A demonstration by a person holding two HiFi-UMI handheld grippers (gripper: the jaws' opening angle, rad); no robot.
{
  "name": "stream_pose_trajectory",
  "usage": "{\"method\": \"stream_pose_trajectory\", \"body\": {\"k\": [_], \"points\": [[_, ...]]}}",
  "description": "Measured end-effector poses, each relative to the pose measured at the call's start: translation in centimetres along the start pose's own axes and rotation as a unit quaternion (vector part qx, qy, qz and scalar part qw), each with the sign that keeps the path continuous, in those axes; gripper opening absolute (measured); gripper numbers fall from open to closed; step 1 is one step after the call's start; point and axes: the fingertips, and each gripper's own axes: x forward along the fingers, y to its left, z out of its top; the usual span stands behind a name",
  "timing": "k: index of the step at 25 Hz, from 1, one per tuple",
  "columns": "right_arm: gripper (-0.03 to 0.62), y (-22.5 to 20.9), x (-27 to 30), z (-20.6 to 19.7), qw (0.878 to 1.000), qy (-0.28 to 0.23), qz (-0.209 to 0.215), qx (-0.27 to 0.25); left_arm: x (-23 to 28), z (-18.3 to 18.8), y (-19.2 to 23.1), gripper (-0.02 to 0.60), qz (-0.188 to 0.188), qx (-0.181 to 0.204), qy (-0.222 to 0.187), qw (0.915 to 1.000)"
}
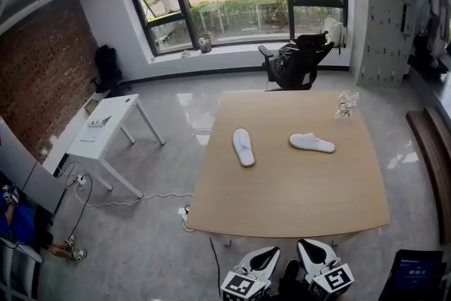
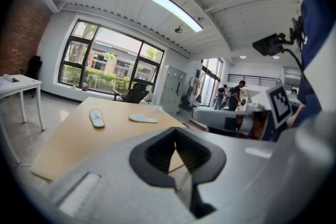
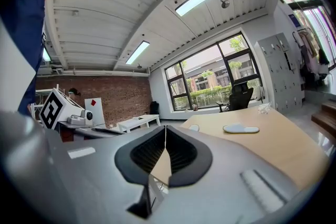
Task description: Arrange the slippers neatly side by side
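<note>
Two white slippers lie apart on the wooden table (image 1: 282, 201). The left slipper (image 1: 243, 146) points away from me; the right slipper (image 1: 311, 143) lies crosswise. Both also show in the left gripper view, the left slipper (image 2: 96, 117) and the right slipper (image 2: 143, 119), and the right slipper (image 3: 240, 128) shows in the right gripper view. My left gripper (image 1: 262, 266) and right gripper (image 1: 309, 255) hang side by side below the table's near edge, well short of the slippers. Both are shut with nothing between the jaws.
A crumpled clear wrapper (image 1: 346, 104) sits at the table's far right. A black office chair (image 1: 296, 61) stands behind the table. A white side table (image 1: 106, 130) is on the left, with a cable (image 1: 134, 201) trailing on the floor. Lockers (image 1: 384, 17) line the right wall.
</note>
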Motion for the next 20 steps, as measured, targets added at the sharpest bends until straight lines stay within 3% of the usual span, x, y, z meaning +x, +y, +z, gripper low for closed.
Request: {"method": "stream_pose_trajectory", "body": {"k": [20], "points": [[0.012, -12.2, 3.6, 4.5, 1.0, -0.016, 0.026, 0.001, 12.0, 4.7, 0.7, 0.003, 0.02, 0.013, -0.007, 0.9997]]}}
